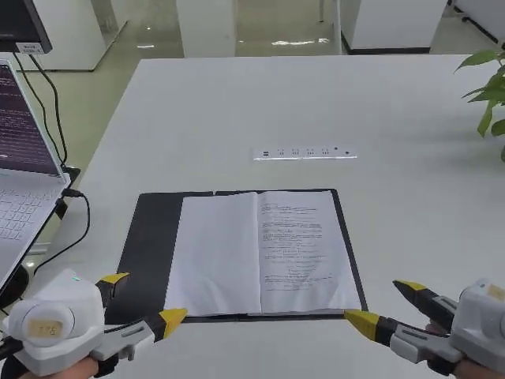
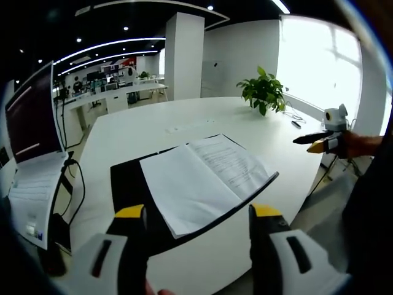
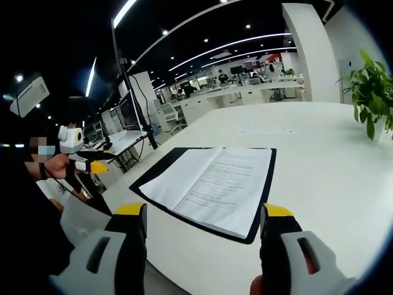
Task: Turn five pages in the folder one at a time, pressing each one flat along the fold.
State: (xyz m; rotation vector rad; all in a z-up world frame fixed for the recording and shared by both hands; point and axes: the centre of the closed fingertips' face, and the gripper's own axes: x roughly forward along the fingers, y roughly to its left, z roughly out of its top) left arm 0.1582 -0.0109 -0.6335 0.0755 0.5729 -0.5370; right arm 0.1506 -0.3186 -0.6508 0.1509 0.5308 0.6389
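A black folder (image 1: 150,253) (image 2: 126,184) (image 3: 265,190) lies open on the white table. Its white pages (image 1: 260,251) (image 2: 202,178) (image 3: 215,181) are spread flat, blank on the left and printed on the right. My left gripper (image 1: 142,300) (image 2: 199,212) hovers open over the folder's near left corner, holding nothing. At the near right corner my right gripper (image 1: 387,304) (image 3: 202,212) is open too, just off the folder's edge. Each gripper appears in the other's view: the right gripper (image 2: 316,142) and the left gripper (image 3: 86,165).
A white power strip (image 1: 304,153) lies beyond the folder at mid-table. An open laptop (image 1: 20,158) (image 2: 34,153) with a black cable (image 1: 75,229) stands at the left edge. A potted plant (image 1: 489,95) (image 2: 264,92) (image 3: 371,92) is at the right.
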